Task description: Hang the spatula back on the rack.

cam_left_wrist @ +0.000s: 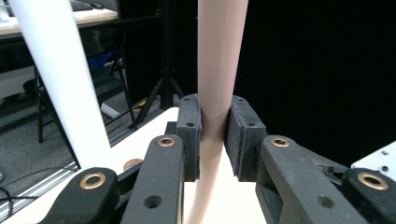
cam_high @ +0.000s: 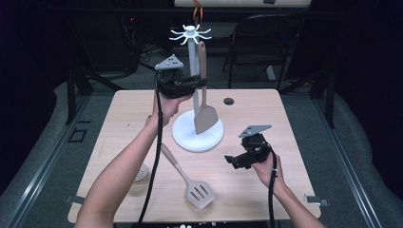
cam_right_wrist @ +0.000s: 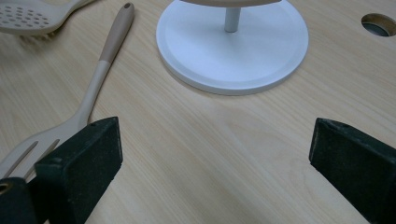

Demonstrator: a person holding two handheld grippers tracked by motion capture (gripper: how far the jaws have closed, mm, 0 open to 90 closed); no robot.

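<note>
Jaws of my left gripper [cam_high: 202, 83] pinch the handle of a beige turner [cam_high: 205, 102], which hangs upright just beside the pole of the white stand [cam_high: 197, 130], its blade down near the stand's round base. From the high view I see my left hand [cam_high: 167, 105] raised behind that stand's base, the gripper level with the middle of the pole. My right gripper [cam_high: 230, 160] sits low over the worktop [cam_high: 247, 109], to the right of the stand, jaws spread with nothing between them. A slotted turner [cam_high: 190, 179] lies flat in front of the stand, and a skimmer [cam_high: 141, 173] lies left of that, partly hidden by my left forearm.

Through the left gripper view, both pads [cam_left_wrist: 190, 137] press on the turner's handle [cam_left_wrist: 218, 70], which runs straight up between them; the stand's pole [cam_left_wrist: 60, 79] rises at the left, apart from it.

Through the right gripper view, the jaws stand wide apart over bare worktop [cam_right_wrist: 210, 154]. The stand's base [cam_right_wrist: 232, 51] lies ahead, the slotted turner [cam_right_wrist: 100, 70] left of it, and the skimmer [cam_right_wrist: 28, 17] beyond that.
</note>
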